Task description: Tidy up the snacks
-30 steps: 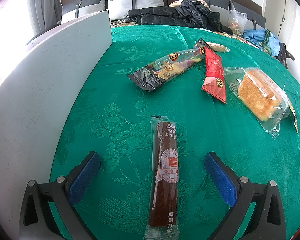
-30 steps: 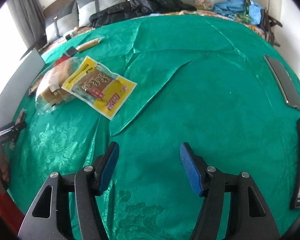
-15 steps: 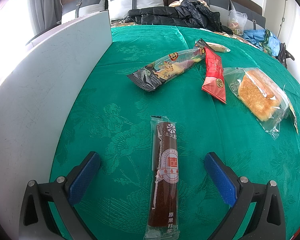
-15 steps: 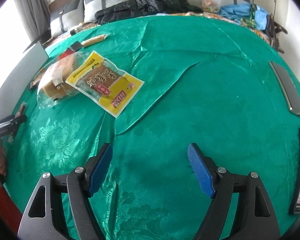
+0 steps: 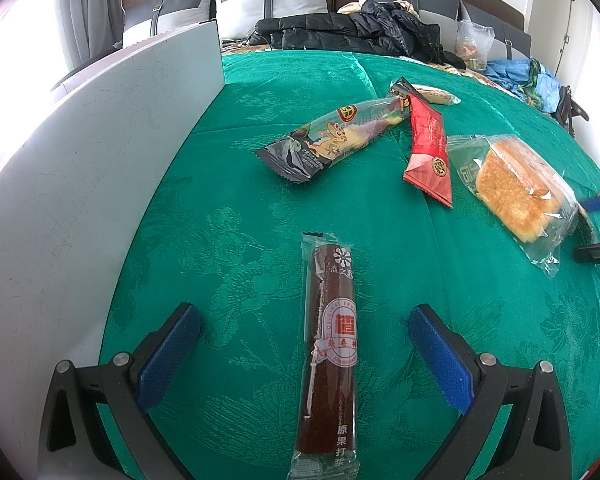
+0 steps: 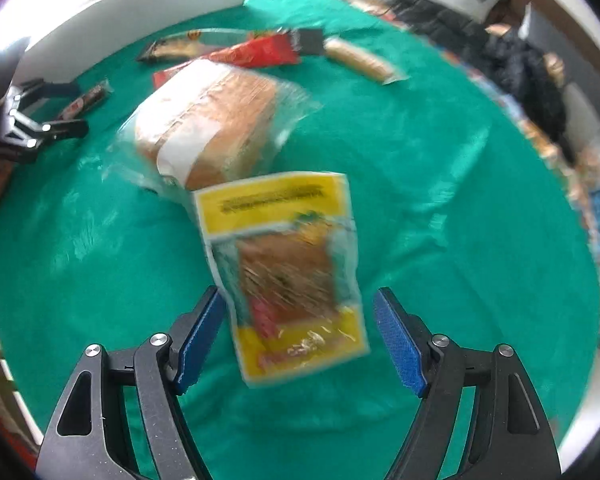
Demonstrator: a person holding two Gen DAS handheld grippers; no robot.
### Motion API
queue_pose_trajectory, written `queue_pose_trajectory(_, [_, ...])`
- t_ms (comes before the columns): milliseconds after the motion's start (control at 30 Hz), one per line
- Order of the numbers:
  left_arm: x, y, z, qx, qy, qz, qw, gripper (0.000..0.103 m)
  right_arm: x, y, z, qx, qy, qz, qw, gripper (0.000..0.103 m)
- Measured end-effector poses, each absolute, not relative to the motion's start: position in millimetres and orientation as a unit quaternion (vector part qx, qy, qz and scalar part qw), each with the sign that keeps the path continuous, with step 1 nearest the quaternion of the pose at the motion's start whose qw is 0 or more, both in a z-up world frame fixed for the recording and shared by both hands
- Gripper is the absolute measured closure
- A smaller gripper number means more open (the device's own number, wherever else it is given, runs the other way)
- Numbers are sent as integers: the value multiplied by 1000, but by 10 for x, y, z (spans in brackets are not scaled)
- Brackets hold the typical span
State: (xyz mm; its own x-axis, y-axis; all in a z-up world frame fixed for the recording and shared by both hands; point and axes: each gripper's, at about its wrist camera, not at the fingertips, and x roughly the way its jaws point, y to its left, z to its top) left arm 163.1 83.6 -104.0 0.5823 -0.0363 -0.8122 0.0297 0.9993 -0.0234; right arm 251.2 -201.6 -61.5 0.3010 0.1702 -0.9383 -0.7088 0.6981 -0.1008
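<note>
The left hand-held gripper [image 5: 304,354] stands wide at the bottom of its frame, its blue pads on either side of a long brown fruit-roll stick [image 5: 334,356] that lies flat on the green worktop [image 5: 228,208], touching neither pad. Above it, toward the upper middle, lie a dark frog-print packet [image 5: 332,140] and a red packet [image 5: 428,148], their top ends overlapping. A wrapped bread loaf [image 5: 516,188] sits at the right. A white panel [image 5: 80,184] fills the left side.

In the blurred right wrist view, the right hand-held gripper [image 6: 298,342] has just been closing a little yet is still wide apart, with the lower part of a yellow snack pouch [image 6: 288,272] between the pads, none pressing on it. The pouch's top edge touches the bread loaf in the centre of the frame.
</note>
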Motion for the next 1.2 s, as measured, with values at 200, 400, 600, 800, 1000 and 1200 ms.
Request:
queue_pose_trajectory(200, [1631, 830, -1041, -4, 456, -18, 890, 0, 2345, -2407, -498, -77, 554, 206, 803, 91])
queue_pose_trajectory(400, [1637, 825, -1033, -3, 457, -18, 889, 0, 1435, -2603, -424, 191, 526, 230, 796, 91])
queue_pose_trajectory(600, [1598, 842, -995, 0, 486, -55, 872, 0, 1199, -2753, -744, 274, 531, 192, 779, 92])
queue_pose_trajectory(800, [1476, 983, -860, -45, 486, -78, 869, 1, 1120, -2809, -694, 271, 515, 200, 788, 92])
queue_pose_trajectory(1000, [1543, 659, -889, 32, 512, -73, 856, 68, 1153, -2745, -682, 259, 508, 206, 795, 91])
queue_pose_trajectory(1200, [1297, 679, -768, -37, 507, -94, 856, 86, 1087, -2718, -562, 249, 501, 190, 807, 92])
